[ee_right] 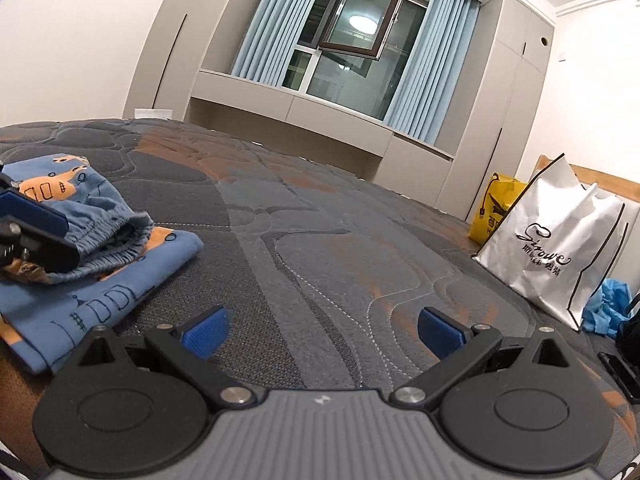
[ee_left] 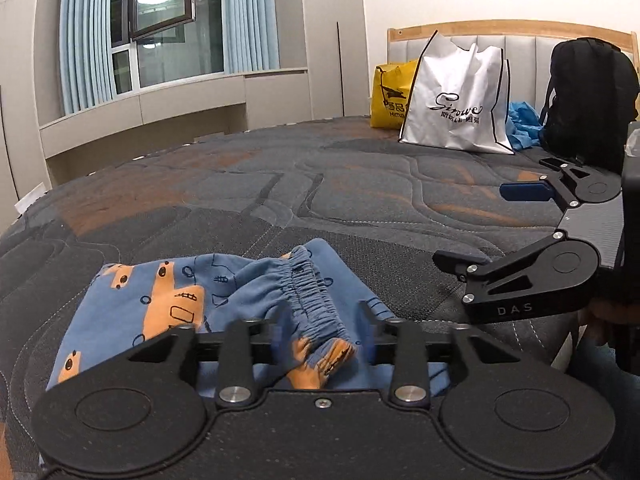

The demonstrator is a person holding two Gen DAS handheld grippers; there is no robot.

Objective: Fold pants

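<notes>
Writing legible: white glossy tote bag w/ black piping (ee_left: 456,100), script "Sirowe" plus a line of Chinese characters beneath, not readable. Yellow bag (ee_left: 390,94) behind it, black logo, partial "Hima…", rest hidden. Right tongs' arm reads "DAS" in the left wrist view.

Containers: white tote and yellow bag stand upright against the grey padded headboard w/ wood frame (ee_left: 516,40); contents not visible. Black backpack (ee_left: 588,96) upright at the right, closed. Crumpled blue cloth or plastic (ee_left: 520,128) lies between tote and backpack, on the bed.

Task item: blue child's pants w/ orange vehicle print (ee_left: 160,300), folded over on the dark grey-and-orange quilted mattress (ee_left: 320,184), near edge, elastic waistband bunched on top.

Left tongs (ee_left: 326,320): part-open, blurred; waistband sits between the fingers, can't tell if pads press on it. Right tongs (ee_right: 322,330): released, blue pads wide apart, nothing between, over bare mattress just right of the pants.
</notes>
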